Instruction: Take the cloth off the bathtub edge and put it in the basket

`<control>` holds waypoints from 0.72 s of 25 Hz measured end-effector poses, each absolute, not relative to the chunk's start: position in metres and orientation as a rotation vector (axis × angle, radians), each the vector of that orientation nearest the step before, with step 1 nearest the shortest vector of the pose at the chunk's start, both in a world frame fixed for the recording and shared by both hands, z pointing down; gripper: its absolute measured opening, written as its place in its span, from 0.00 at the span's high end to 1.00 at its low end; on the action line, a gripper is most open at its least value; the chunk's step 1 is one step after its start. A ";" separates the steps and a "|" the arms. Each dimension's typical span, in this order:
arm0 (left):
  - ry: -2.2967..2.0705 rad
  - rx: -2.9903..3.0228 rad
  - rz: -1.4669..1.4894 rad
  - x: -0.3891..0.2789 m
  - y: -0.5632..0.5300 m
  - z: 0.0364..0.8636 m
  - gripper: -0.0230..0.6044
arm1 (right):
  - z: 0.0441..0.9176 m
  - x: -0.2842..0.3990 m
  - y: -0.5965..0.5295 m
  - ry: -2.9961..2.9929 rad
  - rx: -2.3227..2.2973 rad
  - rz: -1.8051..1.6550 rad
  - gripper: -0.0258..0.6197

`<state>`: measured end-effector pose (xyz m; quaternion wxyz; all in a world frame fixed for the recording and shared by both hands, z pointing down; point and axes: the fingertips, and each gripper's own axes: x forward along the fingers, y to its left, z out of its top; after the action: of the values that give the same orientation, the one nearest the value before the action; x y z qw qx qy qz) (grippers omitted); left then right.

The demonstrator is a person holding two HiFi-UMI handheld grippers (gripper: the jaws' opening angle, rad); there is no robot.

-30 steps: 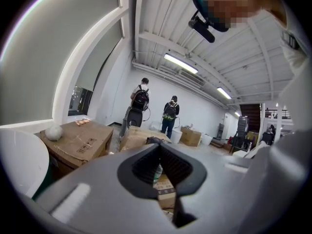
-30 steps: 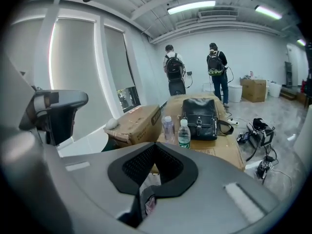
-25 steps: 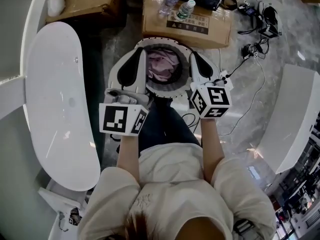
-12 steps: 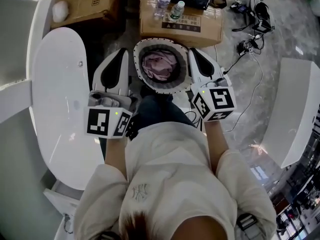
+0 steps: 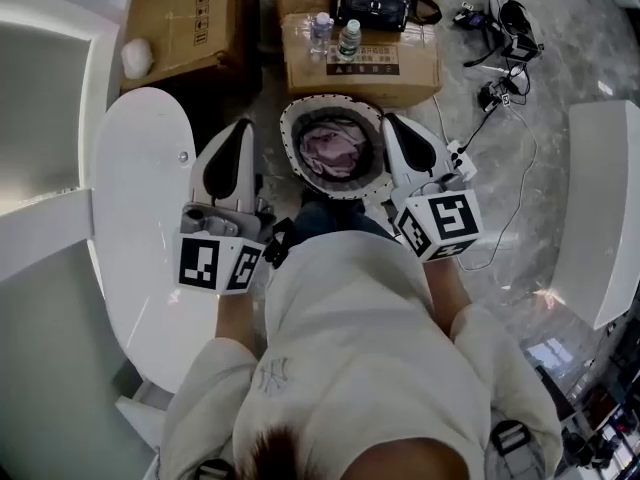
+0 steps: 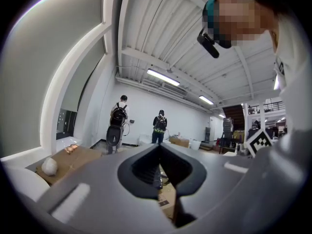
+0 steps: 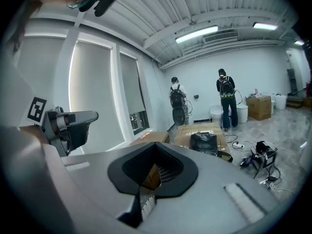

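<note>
The pink cloth [image 5: 333,148] lies crumpled inside the round white basket [image 5: 287,150] on the floor in front of the person. The white bathtub [image 5: 140,238] stretches along the left, and no cloth shows on its edge. My left gripper [image 5: 240,128] is held left of the basket, over the tub's right side, jaws shut and empty. To the basket's right, my right gripper [image 5: 392,120] is also shut with nothing in it. In the left gripper view the left gripper [image 6: 159,147] points level across the room. The right gripper [image 7: 155,144] points slightly downward.
Cardboard boxes [image 5: 360,63] with two bottles [image 5: 348,38] and a black bag [image 5: 378,3] stand behind the basket. Cables [image 5: 500,78] trail over the floor at right, beside a white bench [image 5: 600,218]. Two persons with backpacks [image 7: 225,94] stand by the far wall.
Both grippers have risen, still shut and empty. The left one drew off leftward from the basket rim toward the tub. The cloth stays in the basket.
</note>
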<state>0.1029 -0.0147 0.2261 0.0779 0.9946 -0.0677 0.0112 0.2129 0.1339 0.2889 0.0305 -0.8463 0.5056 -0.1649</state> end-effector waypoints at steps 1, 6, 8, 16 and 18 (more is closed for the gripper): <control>-0.188 2.982 0.035 0.101 -0.011 0.224 0.89 | 0.286 0.210 0.136 1.561 -2.610 -0.503 0.96; -0.149 2.981 0.019 0.099 0.000 0.215 0.89 | 0.268 0.200 0.143 1.580 -2.602 -0.466 0.96; -0.151 2.985 0.004 0.098 0.002 0.211 0.89 | 0.263 0.194 0.145 1.586 -2.594 -0.455 0.96; -0.192 2.982 -0.049 0.085 0.009 0.200 0.89 | 0.257 0.176 0.146 1.608 -2.566 -0.430 0.96; -0.203 2.979 -0.052 0.082 0.009 0.200 0.89 | 0.255 0.175 0.146 1.612 -2.562 -0.425 0.96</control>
<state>0.0820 0.0086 0.1997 0.0773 0.9945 -0.0679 -0.0175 0.1749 0.1457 0.2550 0.0424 -0.8374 0.5270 -0.1388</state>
